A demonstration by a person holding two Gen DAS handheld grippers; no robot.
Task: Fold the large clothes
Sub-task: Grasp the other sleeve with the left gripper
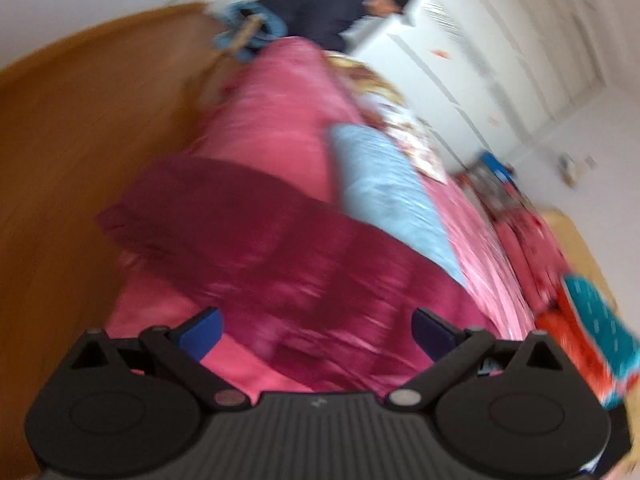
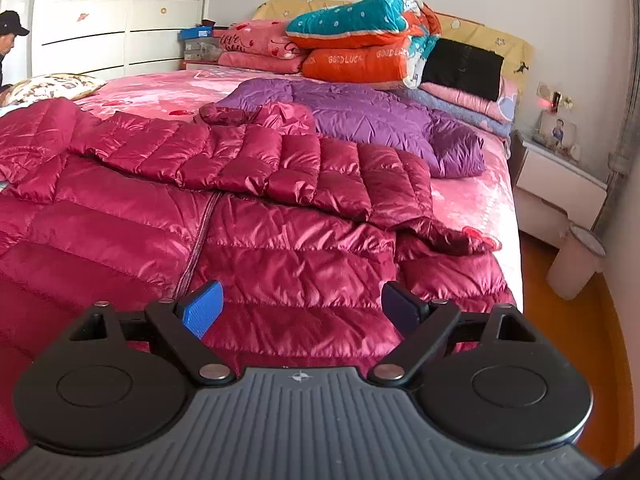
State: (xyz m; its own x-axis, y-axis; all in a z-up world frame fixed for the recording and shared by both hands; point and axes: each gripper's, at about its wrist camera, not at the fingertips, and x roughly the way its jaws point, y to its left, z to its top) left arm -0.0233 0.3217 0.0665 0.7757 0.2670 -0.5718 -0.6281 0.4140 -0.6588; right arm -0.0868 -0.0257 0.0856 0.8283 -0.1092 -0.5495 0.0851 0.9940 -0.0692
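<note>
A dark red quilted down jacket lies spread on the pink bed, one sleeve folded across its chest. My right gripper is open and empty, just above the jacket's lower front, beside the zip. The left wrist view is blurred; the same jacket lies on the pink cover there. My left gripper is open and empty above the jacket's edge.
A purple down jacket lies behind the red one. Folded quilts and pillows are stacked at the headboard. A light blue cloth lies on the bed. A person is by the wardrobe. A nightstand and bin stand to the right.
</note>
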